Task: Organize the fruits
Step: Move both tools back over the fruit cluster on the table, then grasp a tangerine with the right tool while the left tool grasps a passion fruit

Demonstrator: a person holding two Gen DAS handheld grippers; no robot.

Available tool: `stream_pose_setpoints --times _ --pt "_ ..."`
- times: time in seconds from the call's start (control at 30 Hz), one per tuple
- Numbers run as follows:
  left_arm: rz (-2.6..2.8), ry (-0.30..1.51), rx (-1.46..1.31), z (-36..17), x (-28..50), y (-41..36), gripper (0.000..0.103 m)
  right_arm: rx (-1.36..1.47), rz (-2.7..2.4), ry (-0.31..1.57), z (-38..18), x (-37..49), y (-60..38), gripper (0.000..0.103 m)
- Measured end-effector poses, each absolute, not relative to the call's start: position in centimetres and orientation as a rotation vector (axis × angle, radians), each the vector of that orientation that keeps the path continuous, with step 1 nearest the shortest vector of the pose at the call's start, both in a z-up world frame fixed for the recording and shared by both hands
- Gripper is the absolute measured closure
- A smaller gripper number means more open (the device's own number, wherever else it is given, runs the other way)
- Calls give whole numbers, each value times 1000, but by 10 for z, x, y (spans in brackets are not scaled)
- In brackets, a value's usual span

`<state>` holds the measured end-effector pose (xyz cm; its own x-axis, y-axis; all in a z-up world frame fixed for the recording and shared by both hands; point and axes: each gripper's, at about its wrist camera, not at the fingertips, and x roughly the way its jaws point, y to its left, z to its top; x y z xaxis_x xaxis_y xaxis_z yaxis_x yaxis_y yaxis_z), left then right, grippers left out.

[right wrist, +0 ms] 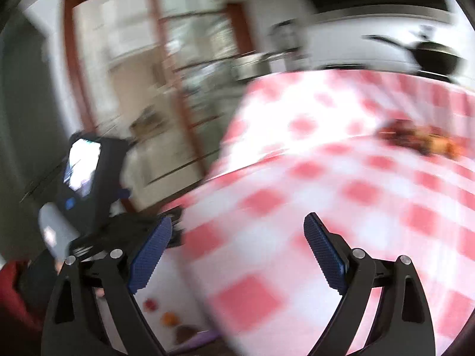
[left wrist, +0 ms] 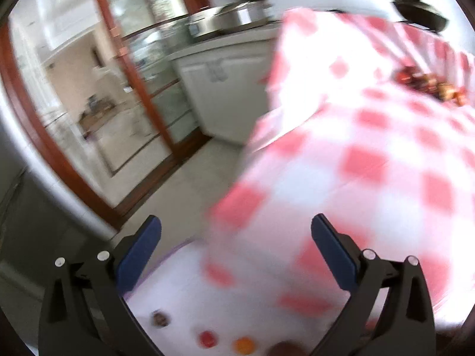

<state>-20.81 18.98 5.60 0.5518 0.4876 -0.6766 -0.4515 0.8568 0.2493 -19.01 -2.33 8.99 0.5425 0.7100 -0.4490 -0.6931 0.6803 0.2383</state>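
Both views are motion-blurred. A pile of small red and orange fruits [left wrist: 427, 84] lies far off on a table with a red-and-white checked cloth [left wrist: 371, 160]; it also shows in the right wrist view [right wrist: 421, 141]. A white board [left wrist: 184, 290] lies low by the table's near edge with a dark fruit [left wrist: 160, 319], a red fruit [left wrist: 207, 338] and an orange fruit [left wrist: 244, 344] on it. The same board [right wrist: 175, 284] and fruits [right wrist: 169, 318] show in the right view. My left gripper [left wrist: 236, 264] is open and empty. My right gripper [right wrist: 237, 255] is open and empty.
A wood-framed glass door [left wrist: 136, 95] stands at left. White cabinets [left wrist: 225, 89] carry a steel pot [left wrist: 225, 19]. A black pan [left wrist: 421, 10] sits behind the table. The other hand-held device with a lit screen [right wrist: 83, 166] is at left.
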Motion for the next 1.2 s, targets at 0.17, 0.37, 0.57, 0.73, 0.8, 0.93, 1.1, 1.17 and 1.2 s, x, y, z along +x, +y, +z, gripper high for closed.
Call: stream_pose_setpoints --times 0.17,0.37,0.57,0.73,0.8,0.93,1.1,1.17,1.2 --pt "347 806 64 54 -118 115 2 148 579 570 82 -134 -100 15" --pt "175 745 108 40 -21 29 2 243 336 689 67 -67 -180 15" --pt "84 731 -27 36 56 -20 2 350 166 747 45 -14 -244 15" --pt "17 749 -196 34 95 -20 2 342 102 808 27 38 -259 15" --pt "-12 745 -295 33 100 -8 2 313 85 822 24 60 -260 15" --pt "-63 741 -417 27 96 11 2 226 90 850 16 116 -247 15" --pt "-70 768 -462 22 99 17 2 146 89 879 15 181 -222 15" --pt "-80 776 -478 20 101 19 2 94 100 897 14 204 -210 15" --pt "-81 781 -491 19 102 21 2 73 102 899 14 214 -204 17"
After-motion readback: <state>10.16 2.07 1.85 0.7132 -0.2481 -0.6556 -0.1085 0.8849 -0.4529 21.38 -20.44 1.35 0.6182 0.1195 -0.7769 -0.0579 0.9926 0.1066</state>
